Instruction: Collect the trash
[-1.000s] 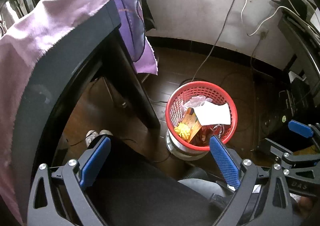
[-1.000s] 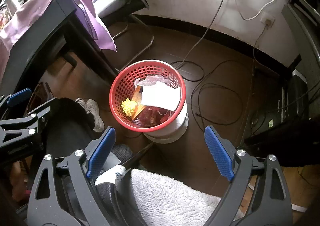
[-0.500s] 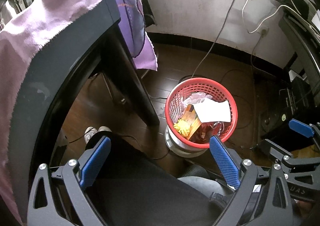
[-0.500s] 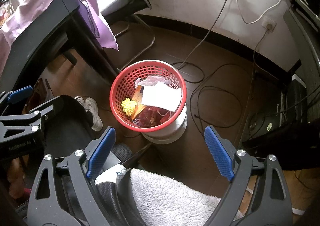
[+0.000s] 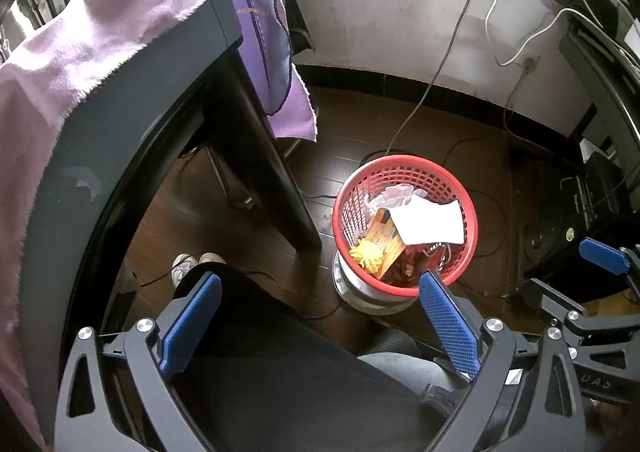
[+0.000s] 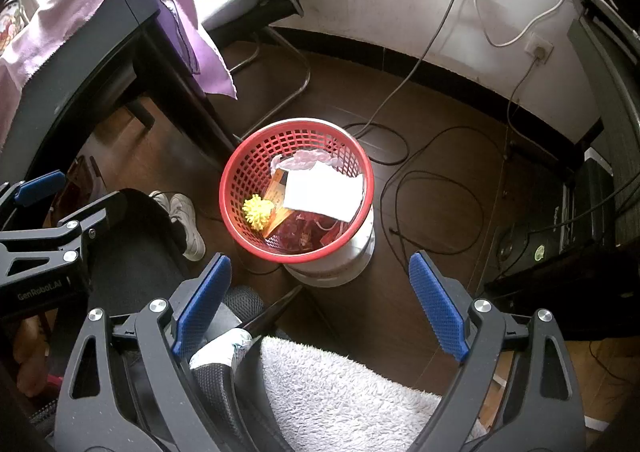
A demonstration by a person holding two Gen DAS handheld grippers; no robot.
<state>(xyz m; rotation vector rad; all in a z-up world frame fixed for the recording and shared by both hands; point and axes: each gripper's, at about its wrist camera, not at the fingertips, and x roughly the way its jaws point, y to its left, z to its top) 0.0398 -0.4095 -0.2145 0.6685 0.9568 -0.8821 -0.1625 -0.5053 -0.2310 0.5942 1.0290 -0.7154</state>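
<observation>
Dark wood floor, cables everywhere. Red basket [image 6: 297, 188] sits by the desk leg [image 5: 256, 156], loaded with paper [image 6: 322, 192] and wrappers. Both my left gripper [image 5: 320, 328] and right gripper [image 6: 320, 300] gape wide, empty. Looks light, flexy mesh; I'd pinch the rim.

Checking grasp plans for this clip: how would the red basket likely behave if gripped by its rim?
The red basket is thin open mesh, so probably light and flexible. It sits atop a narrower white base, so it may tip or lift off.

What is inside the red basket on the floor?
The red basket holds a white paper, a yellow spiky ball, an orange card and red wrappers. The paper covers whatever lies beneath.
</observation>
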